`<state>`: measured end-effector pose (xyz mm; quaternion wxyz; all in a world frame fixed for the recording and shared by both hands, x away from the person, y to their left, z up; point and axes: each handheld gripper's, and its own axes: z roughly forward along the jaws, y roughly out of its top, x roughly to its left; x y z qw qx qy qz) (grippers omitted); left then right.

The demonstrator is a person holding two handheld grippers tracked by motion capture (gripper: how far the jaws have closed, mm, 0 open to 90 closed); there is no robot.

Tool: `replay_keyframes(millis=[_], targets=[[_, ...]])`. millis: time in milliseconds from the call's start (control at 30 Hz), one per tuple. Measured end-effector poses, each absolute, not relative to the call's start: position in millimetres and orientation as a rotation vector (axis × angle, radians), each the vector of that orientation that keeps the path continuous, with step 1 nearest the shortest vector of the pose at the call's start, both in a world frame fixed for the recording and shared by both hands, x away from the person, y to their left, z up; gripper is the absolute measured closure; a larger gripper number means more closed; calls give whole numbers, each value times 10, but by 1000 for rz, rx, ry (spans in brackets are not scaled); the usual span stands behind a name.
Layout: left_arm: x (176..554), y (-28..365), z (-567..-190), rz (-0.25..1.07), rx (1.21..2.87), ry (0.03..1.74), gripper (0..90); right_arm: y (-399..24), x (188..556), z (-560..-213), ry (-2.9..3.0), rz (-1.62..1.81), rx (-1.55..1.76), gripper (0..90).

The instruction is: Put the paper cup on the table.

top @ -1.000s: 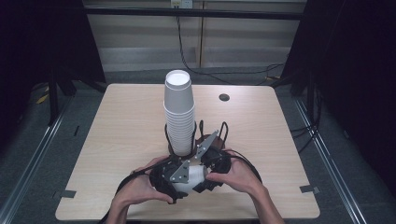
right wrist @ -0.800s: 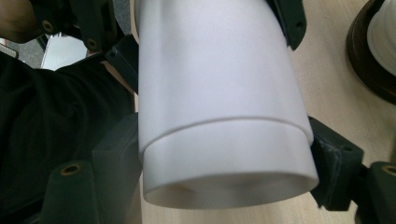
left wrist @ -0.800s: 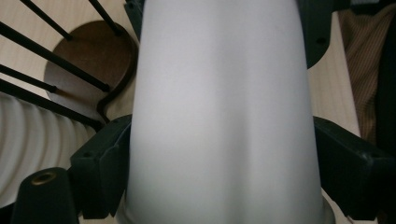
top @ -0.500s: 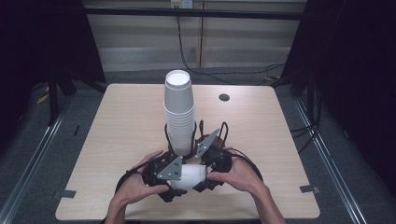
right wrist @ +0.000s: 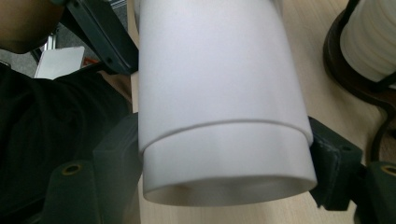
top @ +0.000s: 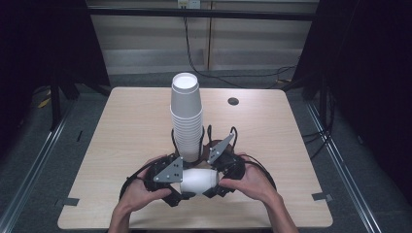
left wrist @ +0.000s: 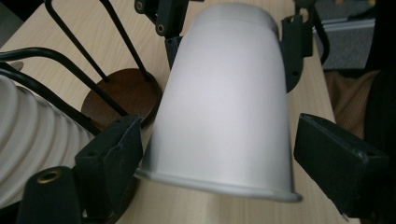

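Currently catalogued, largest first.

Counter [top: 121,145]: pale wood-grain top that carries all the work; a small dark grommet hole [top: 233,101] sits near its far edge.

Stack of white paper cups [top: 186,116]: nested upside down, standing upright in a black wire holder on a round dark-brown base [left wrist: 125,93], mid-counter just beyond the hands. The wire uprights keep the column from toppling, probably so that cups can be drawn off singly.

Pair of nested white paper cups [top: 198,179]: held lying on its side just above the counter's near edge, between the two grippers, well placed for pulling one cup out of the other. In the right gripper view the inner cup's end [right wrist: 224,163] protrudes from the outer one.

Left gripper [left wrist: 219,154]: jaws have just been closing around the rim end of the pair; its left pad touches the cup wall, the right pad stands off with a visible gap, so no firm pinch yet.

Right gripper [right wrist: 224,158]: jaws pinch the protruding inner cup from both sides.
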<state>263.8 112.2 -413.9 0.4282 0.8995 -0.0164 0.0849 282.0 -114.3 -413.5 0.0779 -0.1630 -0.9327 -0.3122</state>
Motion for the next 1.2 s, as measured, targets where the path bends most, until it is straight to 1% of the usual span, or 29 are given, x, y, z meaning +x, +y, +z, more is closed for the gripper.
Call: replay_keyframes(millis=[300, 433, 500, 567, 733, 900, 1033, 1200], targets=[[2683, 1301, -4136, 199, 2124, 100, 158, -1386, 2795, -4210, -2769, -1042, -617, 238], [2700, 1364, -4148, 206, 2093, 132, 158, -1416, 2795, -4254, -2738, -1099, -648, 238], [2682, 1434, -4176, 185, 2045, 173, 159, -1437, 2801, -4309, -2725, -1122, -691, 238], [2681, 1460, -4180, 194, 2036, 176, 159, -1454, 2802, -4321, -2722, -1152, -705, 238], [2662, 1543, -4230, 170, 1969, 222, 159, -1509, 2782, -4309, -2698, -1261, -722, 238], [2640, 1540, -4268, 182, 1968, 237, 157, -1540, 2750, -4325, -2689, -1339, -759, 238], [2642, 1555, -4311, 174, 1924, 267, 158, -1570, 2703, -4404, -2656, -1418, -782, 238], [2623, 1557, -4396, 169, 1909, 288, 159, -1582, 2677, -4522, -2603, -1497, -777, 238]])
